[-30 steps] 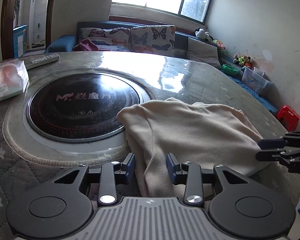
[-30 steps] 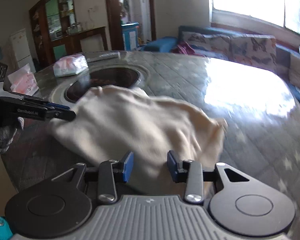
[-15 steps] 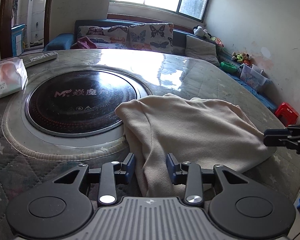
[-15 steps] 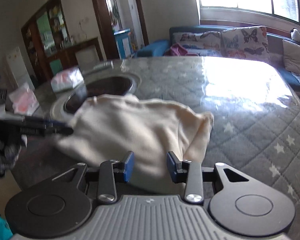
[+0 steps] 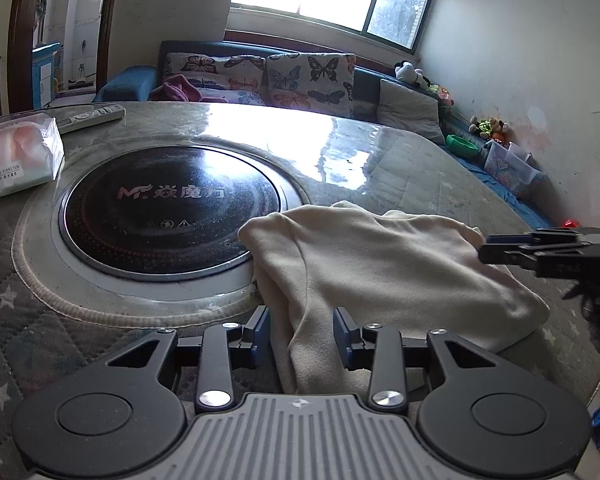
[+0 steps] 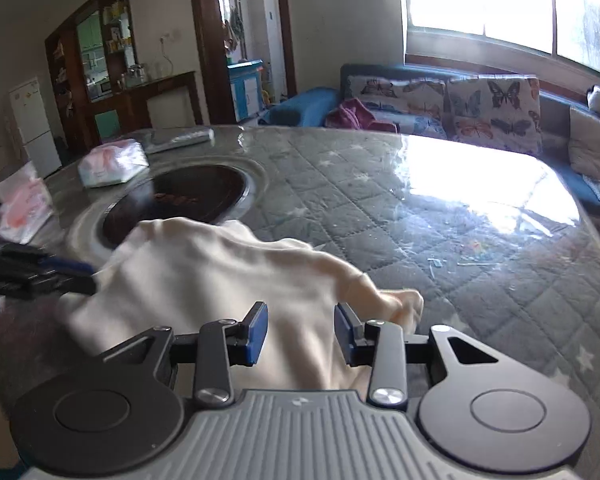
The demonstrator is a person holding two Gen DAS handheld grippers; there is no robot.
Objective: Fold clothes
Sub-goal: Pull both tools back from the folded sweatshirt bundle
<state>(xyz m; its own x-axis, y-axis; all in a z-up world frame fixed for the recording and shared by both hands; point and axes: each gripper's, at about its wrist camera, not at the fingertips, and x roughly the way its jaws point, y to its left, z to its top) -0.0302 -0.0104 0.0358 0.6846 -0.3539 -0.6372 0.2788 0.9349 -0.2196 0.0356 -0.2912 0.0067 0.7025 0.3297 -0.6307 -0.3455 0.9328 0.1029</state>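
Cream garment (image 5: 384, 268) lies bunched at the frame's centre, each part-open gripper (image 5: 302, 334) (image 6: 301, 334) straddling cloth, grip unclear; next, flatten it.

Garment (image 5: 380, 276) lies on table (image 5: 400, 168), a fold running back between the left gripper (image 5: 302, 334) jaws. Hotplate (image 5: 172, 216) sunk in table, ahead-left of those jaws, garment's edge overlapping its rim. Tissue pack (image 5: 16, 156) far left; remote (image 5: 92, 117) behind it. Right gripper (image 5: 485, 248) at garment's right edge, ahead-right. Sofa (image 5: 260, 76) behind table.
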